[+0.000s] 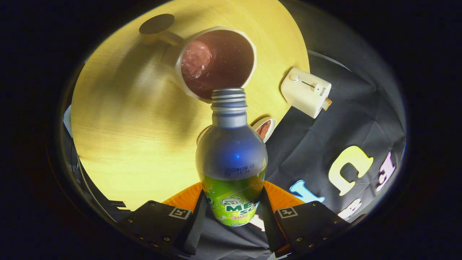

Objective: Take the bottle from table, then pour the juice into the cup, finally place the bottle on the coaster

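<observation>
My gripper (232, 213) is shut on a silver bottle (231, 151) with a green label, one finger pressed on each side of its lower body. The bottle is tipped forward, and its open threaded mouth (228, 94) hangs just over the near rim of a white cup (216, 61). Dark reddish juice with a patch of foam fills the cup. I see no stream leaving the mouth. A dark round coaster (156, 22) lies on the yellow wooden table (126, 126) beyond the cup, close to its handle.
A white boxy appliance (306, 92) with a knob sits at the table's edge, right of the cup. A small dish (266, 128) with brown contents peeks out from behind the bottle's shoulder. The booth's black cloth hangs past the table edge.
</observation>
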